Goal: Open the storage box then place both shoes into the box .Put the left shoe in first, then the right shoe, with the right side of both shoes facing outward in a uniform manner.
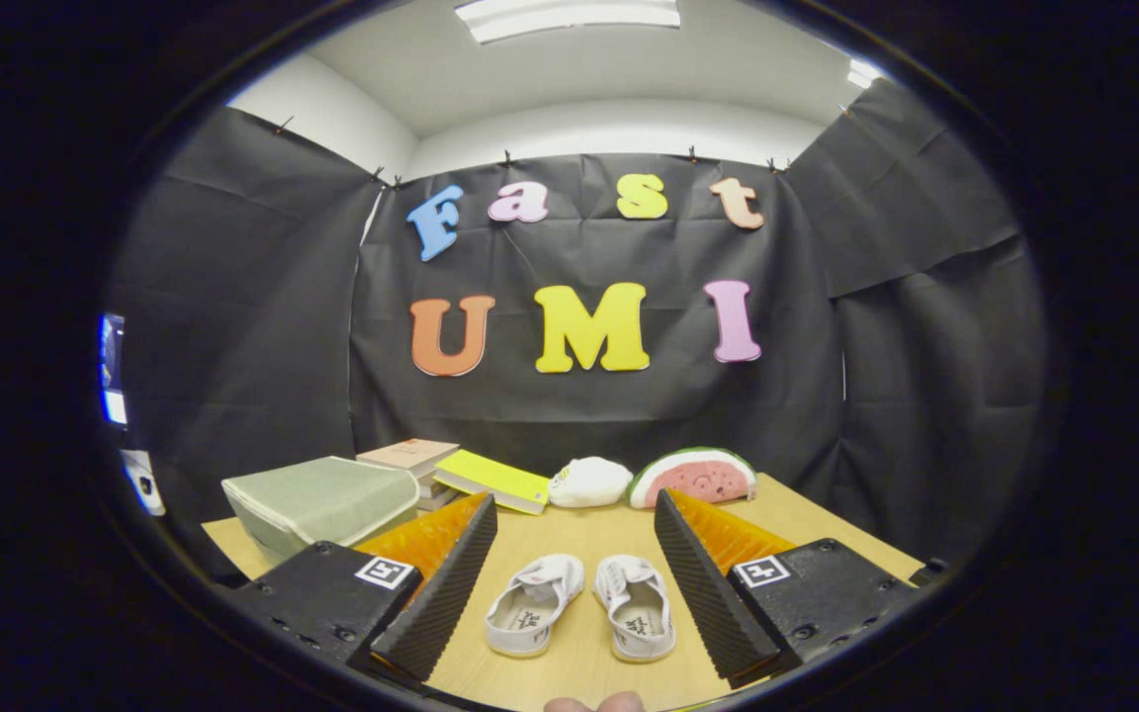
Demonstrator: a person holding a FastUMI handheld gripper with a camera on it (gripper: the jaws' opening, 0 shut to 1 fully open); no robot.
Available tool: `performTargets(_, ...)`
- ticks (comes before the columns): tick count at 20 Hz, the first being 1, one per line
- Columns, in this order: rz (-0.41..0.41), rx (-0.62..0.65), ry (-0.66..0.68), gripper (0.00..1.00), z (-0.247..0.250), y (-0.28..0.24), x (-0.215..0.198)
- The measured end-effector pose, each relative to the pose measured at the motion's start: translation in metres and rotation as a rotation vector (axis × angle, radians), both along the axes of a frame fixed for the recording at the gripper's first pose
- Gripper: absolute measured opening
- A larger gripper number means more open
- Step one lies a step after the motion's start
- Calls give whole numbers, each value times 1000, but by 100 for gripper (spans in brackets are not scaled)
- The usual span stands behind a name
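Here, you are holding the gripper [574,583] wide apart above the surface [827,524], its fingers [698,583] framing a pair of white shoes [581,618] and touching nothing. The left shoe [533,618] and right shoe [636,618] are lying side by side between the fingers, heels toward you, toes angled together, seemingly laid out for picking one at a time. The storage box [317,499], pale green and lid down, is sitting beyond the left finger, waiting to be opened first. Behind it a stack of books [411,460], a yellow notebook [492,482], a white plush [588,482] and a watermelon cushion [693,478] are lining the booth's back wall.
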State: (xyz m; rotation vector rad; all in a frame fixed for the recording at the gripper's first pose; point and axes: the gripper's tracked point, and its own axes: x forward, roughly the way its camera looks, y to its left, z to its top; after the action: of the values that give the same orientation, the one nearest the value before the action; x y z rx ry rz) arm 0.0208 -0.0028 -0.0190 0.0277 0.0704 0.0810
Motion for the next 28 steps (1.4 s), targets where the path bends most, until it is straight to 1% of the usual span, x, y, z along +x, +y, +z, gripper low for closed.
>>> performTargets(7, 42, -15, 26, 100, -9, 7, 15)
performTargets(9, 68, 3, 31, 100, -12, 15, 20)
performTargets(11, 116, 30, 49, 100, -15, 30, 25)
performTargets(14, 214, 67, 76, 100, -20, 56, 34)
performTargets(15, 256, 82, 84, 100, -20, 67, 37)
performTargets(17, 366, 134, 113, 100, -23, 96, 41)
performTargets(19, 473, 189, 160, 100, -30, 123, 44)
performTargets(24, 677, 327, 315, 100, -54, 181, 56)
performTargets(26, 736, 392, 388, 100, -63, 198, 62)
performTargets(28, 777, 447, 454, 100, -73, 211, 67)
